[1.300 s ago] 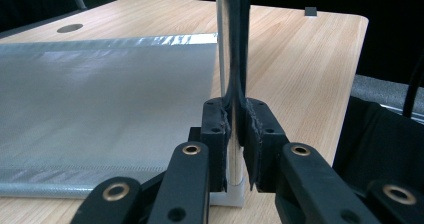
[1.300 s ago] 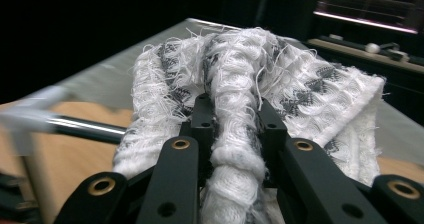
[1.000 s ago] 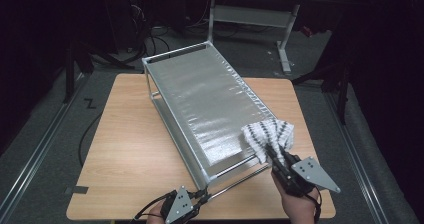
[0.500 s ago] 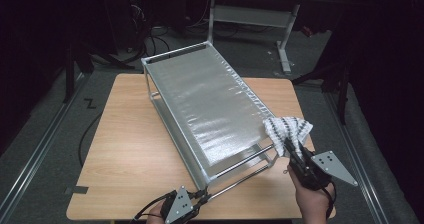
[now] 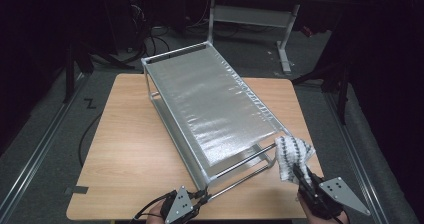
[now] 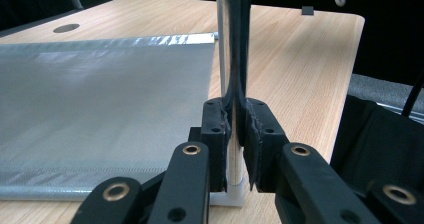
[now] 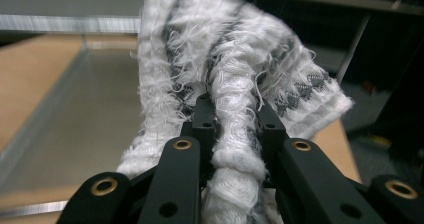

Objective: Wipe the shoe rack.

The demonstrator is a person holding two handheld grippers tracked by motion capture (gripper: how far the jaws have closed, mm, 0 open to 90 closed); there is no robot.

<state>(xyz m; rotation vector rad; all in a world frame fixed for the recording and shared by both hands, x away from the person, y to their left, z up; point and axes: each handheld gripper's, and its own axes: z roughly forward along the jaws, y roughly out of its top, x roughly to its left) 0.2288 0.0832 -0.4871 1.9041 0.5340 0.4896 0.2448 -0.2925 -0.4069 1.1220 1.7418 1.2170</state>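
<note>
Cloth (image 5: 292, 156) bunched in my right gripper (image 5: 301, 178), jaws clamped on it, at the rack's (image 5: 210, 104) near right corner; left gripper (image 5: 200, 200) pinches the rack's leg (image 6: 231, 59) tight.

Your high view looks forward and down over the whole surface (image 5: 135, 149); both tongs cameras sit close, sharing the metal rack (image 5: 210, 104) with it.

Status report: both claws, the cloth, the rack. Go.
Left claw clamped on rack leg. Right claw shut on striped cloth, at rack's near right corner. Nothing in the way.
</note>
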